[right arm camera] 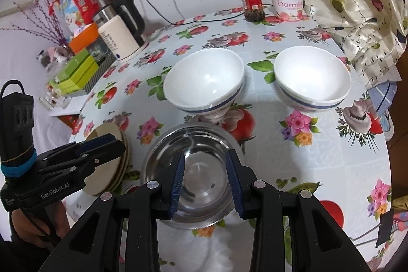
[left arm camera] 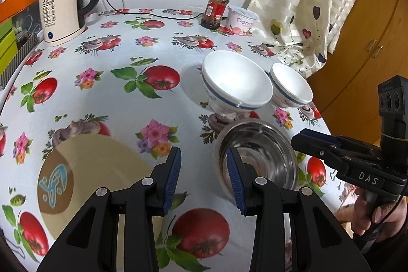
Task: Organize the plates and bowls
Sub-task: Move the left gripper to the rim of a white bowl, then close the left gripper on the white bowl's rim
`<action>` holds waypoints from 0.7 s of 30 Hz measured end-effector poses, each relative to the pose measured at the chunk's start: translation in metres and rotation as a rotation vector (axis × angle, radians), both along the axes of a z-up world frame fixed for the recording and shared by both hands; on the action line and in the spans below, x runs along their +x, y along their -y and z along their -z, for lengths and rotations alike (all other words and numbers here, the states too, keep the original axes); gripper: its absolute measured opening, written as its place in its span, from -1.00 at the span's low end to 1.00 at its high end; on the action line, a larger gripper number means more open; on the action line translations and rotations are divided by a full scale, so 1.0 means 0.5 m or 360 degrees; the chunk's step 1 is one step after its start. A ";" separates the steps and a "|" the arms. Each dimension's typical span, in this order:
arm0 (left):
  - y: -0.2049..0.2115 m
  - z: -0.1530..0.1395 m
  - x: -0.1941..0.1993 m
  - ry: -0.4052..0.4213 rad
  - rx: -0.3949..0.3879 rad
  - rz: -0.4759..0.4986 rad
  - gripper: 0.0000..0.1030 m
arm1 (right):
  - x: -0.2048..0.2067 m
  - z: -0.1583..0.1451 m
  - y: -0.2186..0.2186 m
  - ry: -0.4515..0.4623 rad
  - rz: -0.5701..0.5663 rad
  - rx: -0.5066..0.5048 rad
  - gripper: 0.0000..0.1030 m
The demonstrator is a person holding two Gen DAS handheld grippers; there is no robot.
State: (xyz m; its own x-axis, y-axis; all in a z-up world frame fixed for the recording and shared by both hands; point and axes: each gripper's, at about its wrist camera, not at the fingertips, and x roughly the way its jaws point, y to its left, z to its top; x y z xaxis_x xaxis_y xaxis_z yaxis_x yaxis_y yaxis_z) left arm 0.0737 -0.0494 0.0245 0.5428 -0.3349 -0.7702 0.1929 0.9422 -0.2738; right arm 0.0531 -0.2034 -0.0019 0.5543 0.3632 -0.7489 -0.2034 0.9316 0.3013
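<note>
A steel bowl [right arm camera: 193, 170] stands on the flowered tablecloth, also in the left wrist view [left arm camera: 257, 157]. Two white bowls with blue bands stand behind it: one in the middle [right arm camera: 204, 83] [left arm camera: 236, 83] and one to the right [right arm camera: 312, 79] [left arm camera: 290, 86]. A stack of beige plates [right arm camera: 109, 165] lies at the left; its top plate [left arm camera: 89, 170] carries a blue pattern. My right gripper [right arm camera: 205, 180] is open, hovering over the steel bowl. My left gripper [left arm camera: 204, 177] is open and empty, between the plates and the steel bowl.
A white electric kettle [left arm camera: 63, 9] stands at the back left with its cord. A red-lidded jar [left arm camera: 216, 9] and a yoghurt tub [left arm camera: 242, 19] stand at the back. A curtain [left arm camera: 306, 4] hangs at the table's right edge. Boxes sit off the left edge.
</note>
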 end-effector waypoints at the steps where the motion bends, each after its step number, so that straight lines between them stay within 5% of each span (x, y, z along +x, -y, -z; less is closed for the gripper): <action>1: 0.001 0.001 0.007 -0.0005 -0.0006 0.0001 -0.27 | 0.004 0.000 0.003 -0.0001 0.0005 0.0001 -0.36; 21: 0.043 0.001 0.155 -0.0051 -0.0168 -0.0040 -0.27 | 0.125 0.007 0.054 0.0012 0.0141 0.0122 -0.36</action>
State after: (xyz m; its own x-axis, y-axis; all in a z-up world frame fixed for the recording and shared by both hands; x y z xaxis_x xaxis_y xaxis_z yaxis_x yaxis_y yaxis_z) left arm 0.1513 -0.0707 0.0240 0.5277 -0.4016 -0.7485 0.1593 0.9123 -0.3772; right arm 0.1157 -0.2304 -0.0052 0.5922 0.3689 -0.7164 -0.1238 0.9202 0.3714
